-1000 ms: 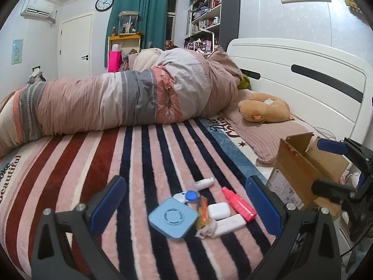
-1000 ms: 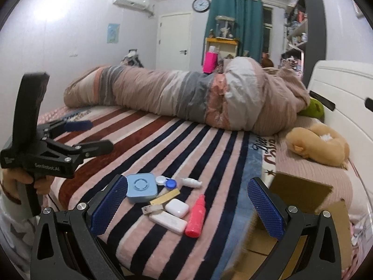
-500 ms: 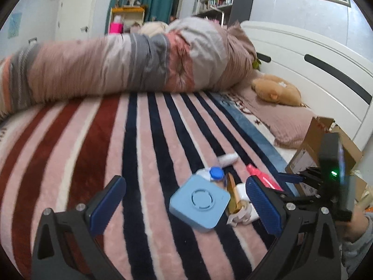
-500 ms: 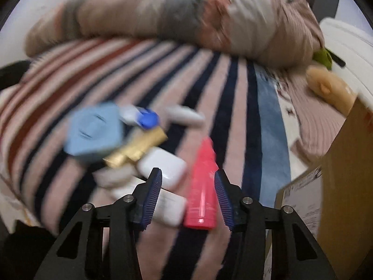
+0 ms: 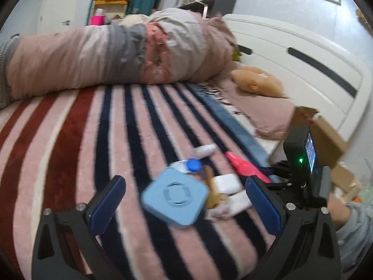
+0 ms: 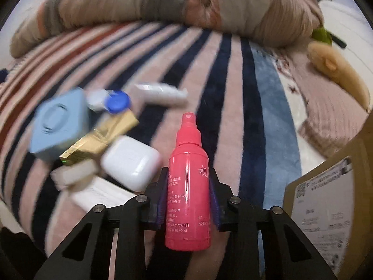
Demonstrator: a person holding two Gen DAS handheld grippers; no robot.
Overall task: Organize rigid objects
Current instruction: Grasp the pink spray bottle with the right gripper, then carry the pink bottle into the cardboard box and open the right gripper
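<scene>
A cluster of small items lies on the striped blanket. My right gripper [image 6: 188, 198] is shut on the pink spray bottle [image 6: 187, 182], its blue pads pressing both sides of the body. Left of the bottle lie a white earbud case [image 6: 131, 162], a gold stick [image 6: 100, 137], a light blue square box [image 6: 58, 126], a blue-capped lens case [image 6: 116, 102] and a white tube [image 6: 163, 93]. My left gripper [image 5: 184, 200] is open, hovering low over the blue square box [image 5: 176, 196]. In the left wrist view the pink bottle [image 5: 244, 165] lies just ahead of the right gripper [image 5: 268, 171].
A cardboard box [image 6: 331, 200] stands at the bed's right edge, seen also as the box [image 5: 326, 135] behind the right gripper. A rolled quilt [image 5: 116, 53] lies across the bed. A plush toy [image 5: 256, 81] rests by the white headboard [image 5: 314, 58].
Both grippers have come down toward the items. My right gripper's jaws went from wide open to shut around the pink bottle. The left gripper stayed open and moved closer to the blue box.
</scene>
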